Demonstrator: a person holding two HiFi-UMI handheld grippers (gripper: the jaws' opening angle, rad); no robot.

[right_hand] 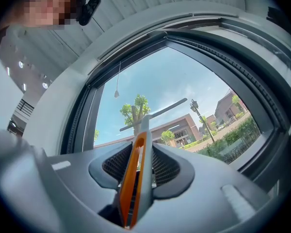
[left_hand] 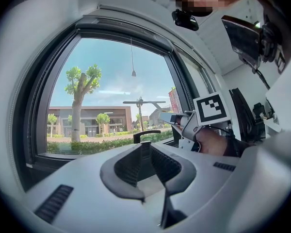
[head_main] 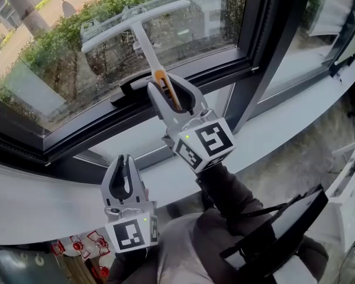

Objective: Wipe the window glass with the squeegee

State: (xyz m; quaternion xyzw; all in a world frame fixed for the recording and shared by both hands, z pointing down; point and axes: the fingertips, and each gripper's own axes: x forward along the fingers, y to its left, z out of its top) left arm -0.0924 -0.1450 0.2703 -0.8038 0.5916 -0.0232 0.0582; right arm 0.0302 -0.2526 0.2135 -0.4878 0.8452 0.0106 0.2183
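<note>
Right claw (head_main: 173,89) clamped on squeegee (head_main: 143,40) — handle end hidden, left claw (head_main: 124,161) pinched together, blade's contact with window glass (head_main: 53,76) unclear

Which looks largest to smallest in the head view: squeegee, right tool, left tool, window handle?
1. squeegee, widest span
2. right tool
3. left tool, nearly alike; camera nearness makes this unsure
4. window handle

The squeegee (head_main: 141,40) is pale grey with an orange grip. The right tongs (head_main: 173,93) and left tongs (head_main: 124,165) are light grey with black-and-white square markers. The window frame (head_main: 266,46) is black.
</note>
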